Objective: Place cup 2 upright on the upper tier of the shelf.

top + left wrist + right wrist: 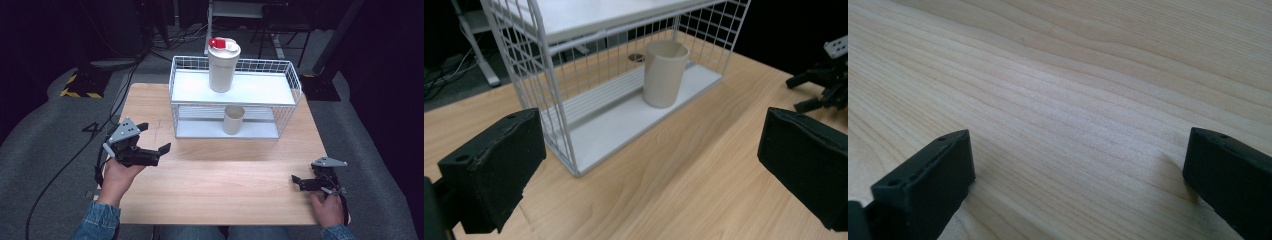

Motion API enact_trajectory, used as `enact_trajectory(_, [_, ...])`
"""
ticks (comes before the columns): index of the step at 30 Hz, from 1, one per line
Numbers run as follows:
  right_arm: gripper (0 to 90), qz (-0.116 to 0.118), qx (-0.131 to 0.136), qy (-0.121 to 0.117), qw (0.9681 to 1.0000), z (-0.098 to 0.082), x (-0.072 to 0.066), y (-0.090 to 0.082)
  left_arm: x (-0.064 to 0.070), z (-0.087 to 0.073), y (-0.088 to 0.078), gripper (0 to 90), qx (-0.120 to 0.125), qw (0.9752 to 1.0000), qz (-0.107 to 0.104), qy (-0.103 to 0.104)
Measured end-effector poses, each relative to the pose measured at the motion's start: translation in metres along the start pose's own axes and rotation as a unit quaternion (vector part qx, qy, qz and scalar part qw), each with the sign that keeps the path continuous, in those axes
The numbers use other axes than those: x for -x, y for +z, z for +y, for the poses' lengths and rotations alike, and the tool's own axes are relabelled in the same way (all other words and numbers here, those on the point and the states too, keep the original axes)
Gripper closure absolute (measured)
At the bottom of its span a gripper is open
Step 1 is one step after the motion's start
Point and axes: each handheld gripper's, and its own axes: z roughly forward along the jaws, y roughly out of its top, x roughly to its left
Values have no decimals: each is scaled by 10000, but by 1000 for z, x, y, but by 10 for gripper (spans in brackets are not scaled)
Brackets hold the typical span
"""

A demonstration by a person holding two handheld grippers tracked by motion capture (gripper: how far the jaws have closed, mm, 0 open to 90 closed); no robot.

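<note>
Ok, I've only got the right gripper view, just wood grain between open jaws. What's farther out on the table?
Observer: A white wire rack with two shelves stands at the far side of the wooden table.
Operator: Is there anything in it I could pick up?
Observer: A beige cup stands upright and open-topped on the lower shelf.
Operator: And where's the other gripper?
Observer: The left gripper is held above the table's left side, jaws open and empty, pointing toward the rack's lower shelf.
</note>
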Motion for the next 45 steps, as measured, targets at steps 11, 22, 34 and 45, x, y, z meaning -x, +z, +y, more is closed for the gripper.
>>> enact_trajectory(11, [4, 0, -1, 1, 10000, 0, 0, 0, 5, -53, 4, 0, -245, 9992, 195, -252])
enact_trajectory(22, [4, 0, -1, 0, 10000, 0, 0, 0, 12, -81, 9, 0, -401, 9983, 301, -304])
enact_trajectory(34, [4, -1, -1, 0, 10000, 0, 0, 0, 14, -115, 22, 0, -973, 9937, 348, -429])
enact_trajectory(45, [4, -1, 0, 0, 10000, 0, 0, 0, 15, -136, 41, 0, -1849, 9817, 403, -217])
